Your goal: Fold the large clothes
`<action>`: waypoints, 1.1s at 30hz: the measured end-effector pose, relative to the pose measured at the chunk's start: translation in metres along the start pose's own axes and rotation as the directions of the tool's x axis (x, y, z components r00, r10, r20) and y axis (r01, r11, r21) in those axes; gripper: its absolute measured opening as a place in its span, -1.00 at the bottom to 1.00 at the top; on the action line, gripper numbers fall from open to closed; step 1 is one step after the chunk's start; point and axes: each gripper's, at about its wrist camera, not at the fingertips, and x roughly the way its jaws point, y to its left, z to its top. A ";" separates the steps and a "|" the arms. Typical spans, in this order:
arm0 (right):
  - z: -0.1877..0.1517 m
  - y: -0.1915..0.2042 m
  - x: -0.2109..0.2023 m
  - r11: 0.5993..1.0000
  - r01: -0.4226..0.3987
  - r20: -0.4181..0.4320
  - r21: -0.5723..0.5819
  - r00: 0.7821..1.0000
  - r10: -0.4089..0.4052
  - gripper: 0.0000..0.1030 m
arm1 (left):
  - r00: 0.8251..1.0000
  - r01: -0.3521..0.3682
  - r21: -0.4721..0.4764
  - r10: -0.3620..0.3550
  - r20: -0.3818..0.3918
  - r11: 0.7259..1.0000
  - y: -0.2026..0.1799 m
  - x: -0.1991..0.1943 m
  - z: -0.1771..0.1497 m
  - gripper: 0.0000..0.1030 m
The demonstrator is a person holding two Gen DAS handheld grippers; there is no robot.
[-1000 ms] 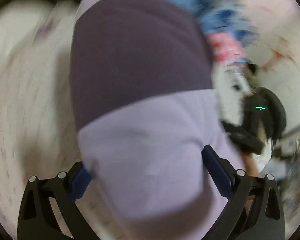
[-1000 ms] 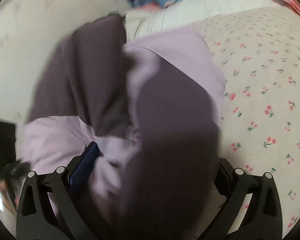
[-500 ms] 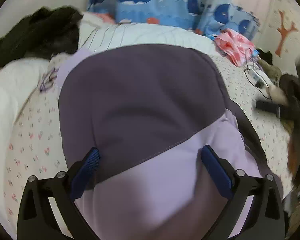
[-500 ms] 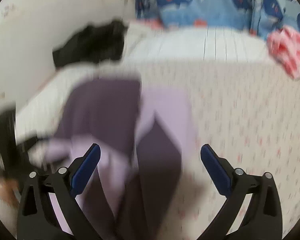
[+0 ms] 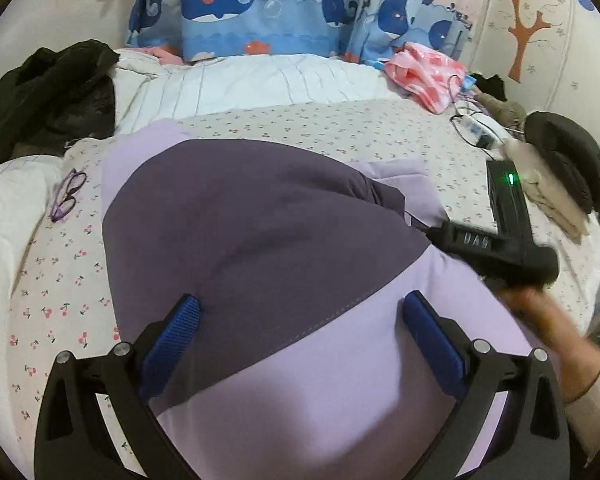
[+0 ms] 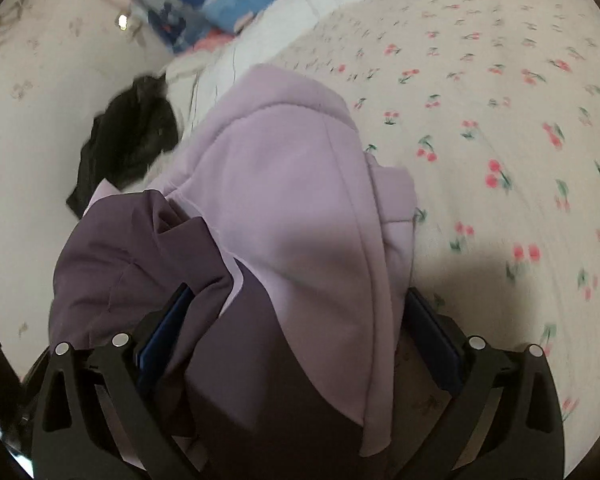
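Observation:
A large two-tone garment, dark purple and lilac [image 5: 260, 240], lies spread on the cherry-print bed sheet [image 5: 52, 280]. My left gripper [image 5: 300, 332] is open, its blue-padded fingers [image 5: 172, 332] wide apart over the garment's near part. My right gripper [image 6: 296, 332] is open too, with bunched lilac and dark purple cloth [image 6: 284, 208] lying between its fingers. In the left wrist view the right gripper's black body [image 5: 500, 240] sits at the garment's right edge, held by a hand.
A black garment [image 5: 48, 92] lies at the bed's far left, purple glasses [image 5: 66, 196] beside the purple garment. A pink cloth [image 5: 424, 72], cables and a white adapter [image 5: 480, 132] lie far right. A whale-print curtain [image 5: 280, 4] hangs behind.
The garment was swung and laid down on the bed. The right gripper turned back down over the garment's right side, and cloth now lies between its fingers.

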 end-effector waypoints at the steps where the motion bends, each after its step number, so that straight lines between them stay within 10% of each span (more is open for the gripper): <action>1: 0.006 0.003 -0.005 0.999 0.024 -0.001 -0.030 1.000 -0.024 0.87 | 1.000 0.000 -0.009 0.000 0.006 1.000 0.002 0.000 -0.002 0.89; 7: -0.028 0.043 -0.126 0.977 0.007 0.188 -0.214 0.981 0.034 0.87 | 1.000 0.004 -0.052 -0.003 0.020 0.999 0.014 -0.005 -0.007 0.89; 10: -0.083 0.031 -0.076 0.974 0.134 0.073 -0.183 0.990 -0.122 0.86 | 1.000 -0.010 -0.044 0.011 0.019 0.999 0.012 -0.005 -0.007 0.89; 12: -0.110 -0.009 -0.053 0.999 0.006 0.064 0.034 0.998 -0.008 0.87 | 1.000 -0.021 -0.011 0.022 0.010 1.000 0.005 -0.005 -0.007 0.89; 18: -0.081 0.025 -0.102 0.968 0.180 0.064 -0.177 0.983 -0.171 0.87 | 0.999 -0.029 -0.039 0.031 0.042 0.999 0.012 -0.011 -0.016 0.89; 22: -0.028 0.072 -0.144 0.943 0.201 0.276 -0.264 0.953 -0.126 0.87 | 0.999 -0.019 -0.055 0.022 0.041 0.998 0.015 -0.012 -0.015 0.89; 25: 0.023 0.104 -0.115 0.928 0.192 0.270 -0.318 0.957 -0.106 0.86 | 0.999 -0.025 -0.051 0.027 0.040 0.998 0.015 -0.011 -0.015 0.89; 28: 0.052 0.074 -0.043 0.955 0.233 0.197 -0.182 0.960 -0.197 0.87 | 0.999 -0.015 -0.056 0.018 0.044 0.998 0.018 -0.012 -0.015 0.89; 30: 0.033 0.010 0.014 0.995 0.098 0.106 -0.014 0.990 -0.096 0.88 | 0.998 0.019 -0.051 -0.016 0.062 0.999 0.017 -0.016 -0.012 0.89; 33: 0.026 -0.015 0.001 0.996 0.059 0.138 0.062 0.988 -0.067 0.87 | 0.999 -0.009 0.013 0.009 0.048 1.000 0.003 -0.014 -0.013 0.89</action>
